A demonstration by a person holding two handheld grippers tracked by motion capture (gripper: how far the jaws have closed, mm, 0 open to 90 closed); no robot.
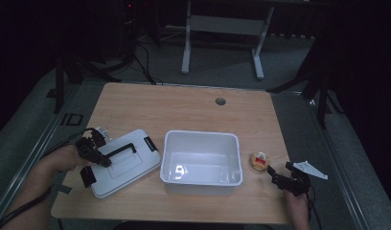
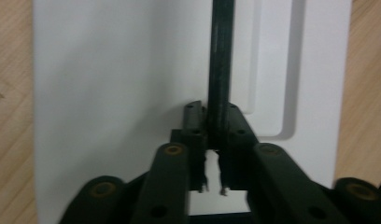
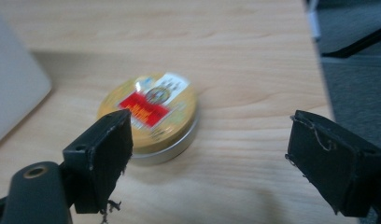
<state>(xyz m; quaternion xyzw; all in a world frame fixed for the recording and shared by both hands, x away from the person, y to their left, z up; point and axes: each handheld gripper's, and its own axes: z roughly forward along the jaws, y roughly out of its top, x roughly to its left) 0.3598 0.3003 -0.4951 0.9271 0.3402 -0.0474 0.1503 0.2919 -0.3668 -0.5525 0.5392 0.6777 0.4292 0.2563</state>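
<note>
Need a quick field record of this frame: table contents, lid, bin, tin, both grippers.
table: wooden top, cable hole near far edge
bin: white, open, nothing visible inside, mid-table
lid: white, flat on table left of bin, black handle on top
tin: round, gold with red label, on table right of bin, apart from it
left gripper: jaws closed on the lid's handle
right gripper: jaws open, tin just ahead, left jaw in front of its edge, not gripping

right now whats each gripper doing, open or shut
left gripper: shut on the lid handle
right gripper: open, holding nothing, by the round tin
</note>
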